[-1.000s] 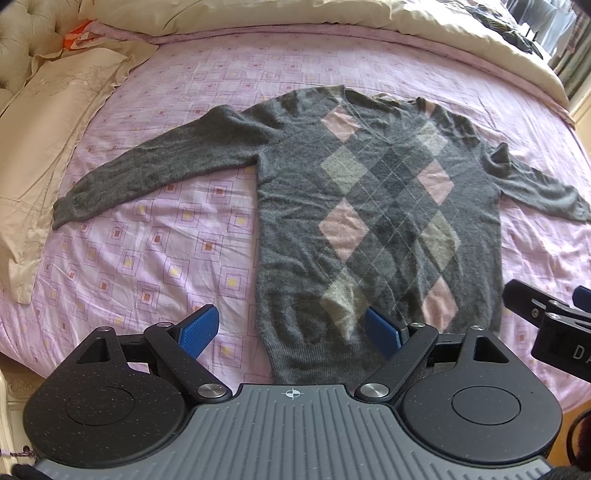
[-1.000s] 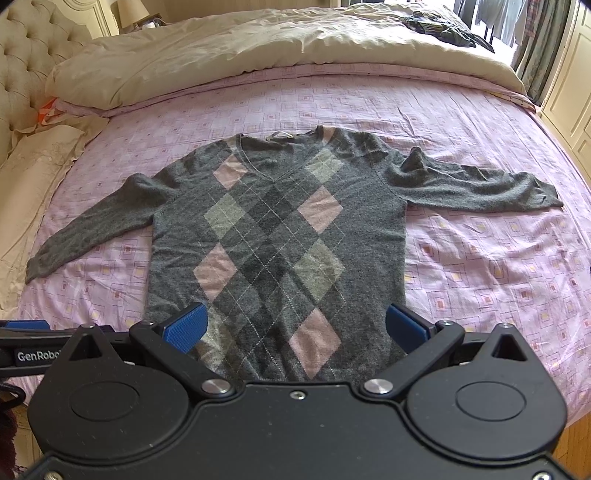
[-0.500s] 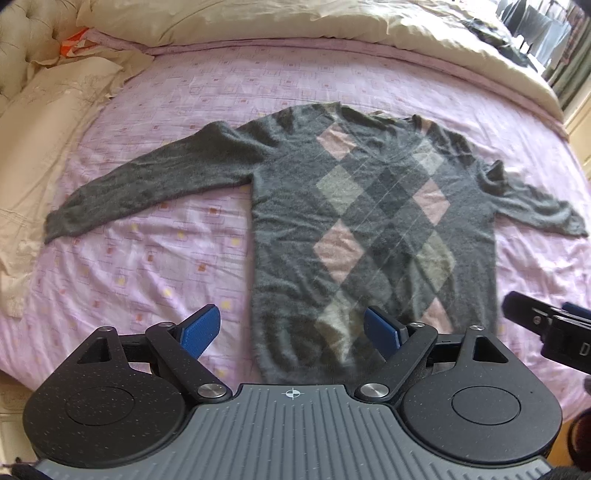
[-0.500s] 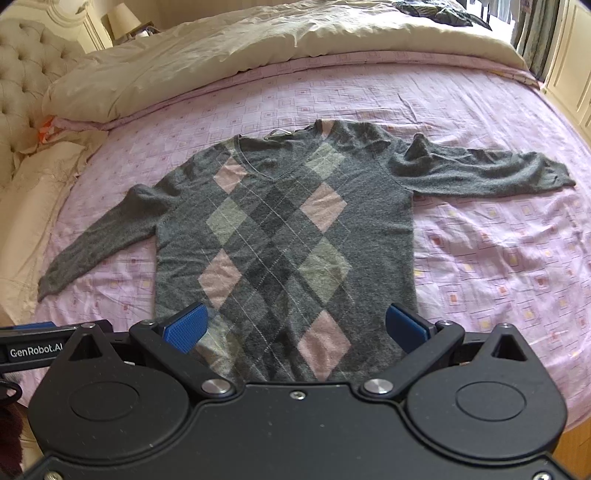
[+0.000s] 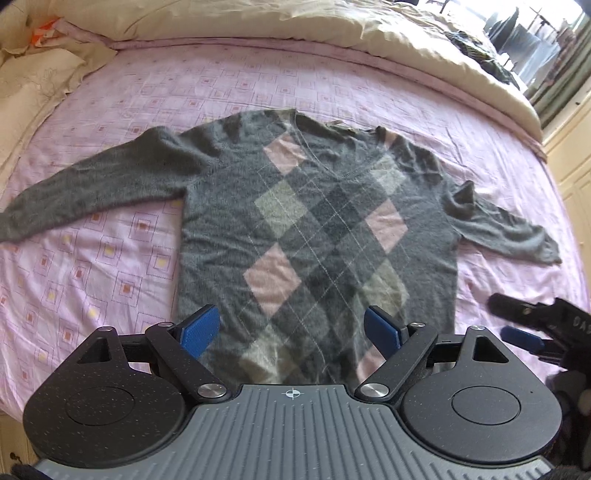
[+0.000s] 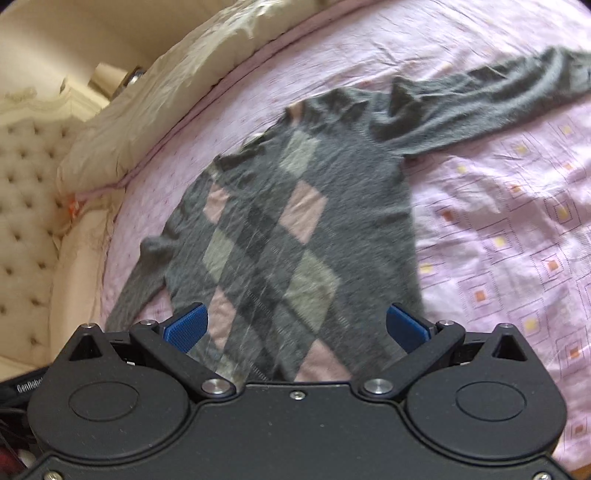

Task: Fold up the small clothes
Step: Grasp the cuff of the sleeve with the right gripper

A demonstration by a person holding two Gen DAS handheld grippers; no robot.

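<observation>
A grey argyle sweater (image 5: 321, 229) with pink and pale green diamonds lies flat, face up, on the pink patterned bedsheet (image 5: 92, 266), both sleeves spread outwards. My left gripper (image 5: 291, 332) hovers open above the hem, nothing between its blue pads. The right gripper (image 6: 297, 326) is open too, tilted, hanging over the sweater (image 6: 295, 236) near the hem's right part. In the left wrist view the right gripper (image 5: 524, 325) shows at the right edge, beside the sweater's lower right corner. The hem itself is hidden behind both gripper bodies.
A cream duvet (image 5: 295, 26) is bunched along the far side of the bed. Cream pillows (image 5: 33, 70) and a tufted headboard (image 6: 26, 206) lie at the left. Dark clothes (image 5: 476, 51) sit on the duvet at the far right. Cupboard doors (image 5: 576, 147) stand at the right.
The left gripper's view has shifted left so the sweater sits more centred. The right gripper has rolled and swung so its view is tilted, with the right sleeve now at the top right.
</observation>
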